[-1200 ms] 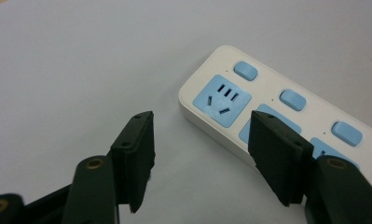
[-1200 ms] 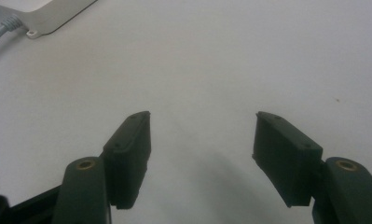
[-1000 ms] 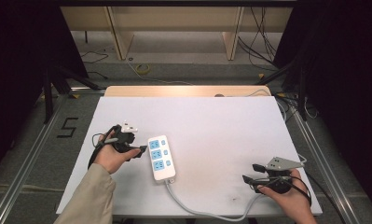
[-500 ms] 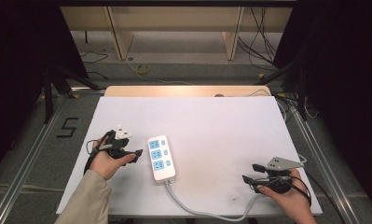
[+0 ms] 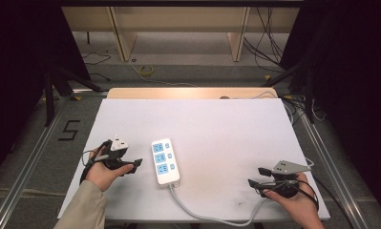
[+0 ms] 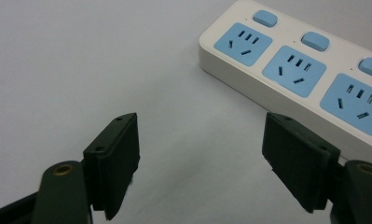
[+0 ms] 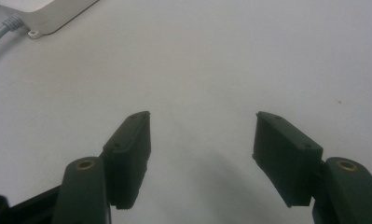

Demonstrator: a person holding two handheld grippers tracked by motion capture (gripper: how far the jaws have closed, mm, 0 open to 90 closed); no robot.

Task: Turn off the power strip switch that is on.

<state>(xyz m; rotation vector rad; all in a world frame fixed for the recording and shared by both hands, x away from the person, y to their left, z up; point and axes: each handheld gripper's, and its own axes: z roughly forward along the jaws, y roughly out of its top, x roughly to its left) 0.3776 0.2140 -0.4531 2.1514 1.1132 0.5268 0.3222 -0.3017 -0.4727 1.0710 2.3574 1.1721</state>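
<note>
Jaws of both the left gripper [image 6: 200,172] and right gripper [image 7: 202,158] gape wide, holding nothing; the power strip [image 5: 164,161] with 3 sockets lies untouched, so the work looks barely begun

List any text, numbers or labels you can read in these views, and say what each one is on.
"5": a dark figure on the grey floor left of the table.
Power strip: no readable lettering on its blue sockets or switches, seen close in the left gripper view.
Left tongs and right tongs: no markings readable.
</note>
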